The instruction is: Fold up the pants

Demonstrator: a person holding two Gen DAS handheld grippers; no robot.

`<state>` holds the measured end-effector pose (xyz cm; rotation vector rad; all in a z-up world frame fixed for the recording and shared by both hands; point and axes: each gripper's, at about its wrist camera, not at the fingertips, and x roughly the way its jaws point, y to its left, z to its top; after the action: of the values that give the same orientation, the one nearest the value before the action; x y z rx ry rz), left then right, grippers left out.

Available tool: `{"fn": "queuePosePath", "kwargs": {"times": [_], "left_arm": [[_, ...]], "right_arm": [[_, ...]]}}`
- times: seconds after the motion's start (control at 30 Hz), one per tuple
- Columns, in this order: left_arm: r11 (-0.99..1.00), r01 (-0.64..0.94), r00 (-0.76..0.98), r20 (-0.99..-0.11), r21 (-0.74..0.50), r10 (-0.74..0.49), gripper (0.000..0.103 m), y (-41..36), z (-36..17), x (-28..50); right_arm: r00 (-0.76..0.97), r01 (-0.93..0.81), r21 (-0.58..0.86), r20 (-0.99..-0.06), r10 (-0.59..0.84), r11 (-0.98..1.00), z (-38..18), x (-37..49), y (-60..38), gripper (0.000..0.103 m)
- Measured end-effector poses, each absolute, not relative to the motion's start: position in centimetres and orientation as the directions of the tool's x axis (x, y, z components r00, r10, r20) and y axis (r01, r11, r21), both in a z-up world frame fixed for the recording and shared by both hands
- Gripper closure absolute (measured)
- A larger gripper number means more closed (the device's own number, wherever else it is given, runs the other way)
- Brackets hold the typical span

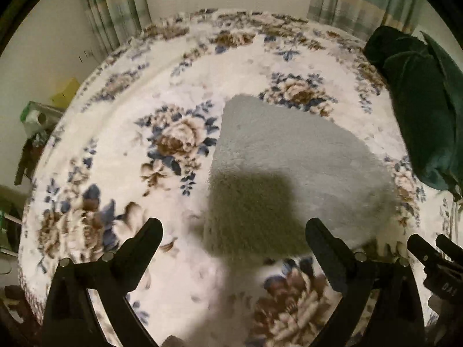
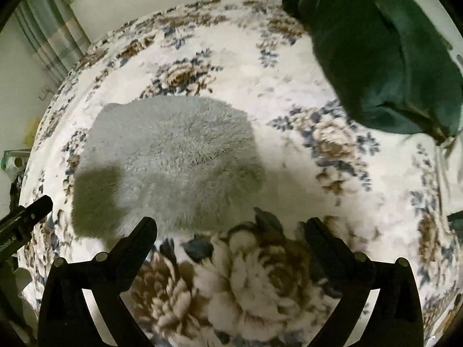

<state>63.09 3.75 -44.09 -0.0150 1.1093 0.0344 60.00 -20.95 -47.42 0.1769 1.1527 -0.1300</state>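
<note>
The grey fluffy pants (image 1: 289, 159) lie folded into a compact block on the flowered blanket (image 1: 115, 159). They also show in the right wrist view (image 2: 179, 156). My left gripper (image 1: 234, 228) is open and empty, hovering above the near edge of the pants. My right gripper (image 2: 231, 228) is open and empty, just in front of the near right corner of the pants. The right gripper's tips show at the right edge of the left wrist view (image 1: 434, 248). The left gripper's tip shows at the left of the right wrist view (image 2: 31, 211).
A dark green pillow or bundle of cloth (image 1: 419, 101) lies at the right side of the bed, also in the right wrist view (image 2: 376, 52). Curtains (image 1: 115, 8) and a white wall stand behind. Clutter (image 1: 37, 115) sits beside the bed's left edge.
</note>
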Motion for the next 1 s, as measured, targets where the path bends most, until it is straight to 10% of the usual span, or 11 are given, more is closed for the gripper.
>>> {"fn": "queuePosePath", "kwargs": {"times": [1.0], "left_arm": [[0.999, -0.026, 0.712, -0.702, -0.029, -0.001, 0.002, -1.3, -10.1, 32.7]], "right_arm": [[0.722, 0.050, 0.042, -0.692, -0.007, 0.998, -6.4, 25.4, -22.9, 0.000]]}}
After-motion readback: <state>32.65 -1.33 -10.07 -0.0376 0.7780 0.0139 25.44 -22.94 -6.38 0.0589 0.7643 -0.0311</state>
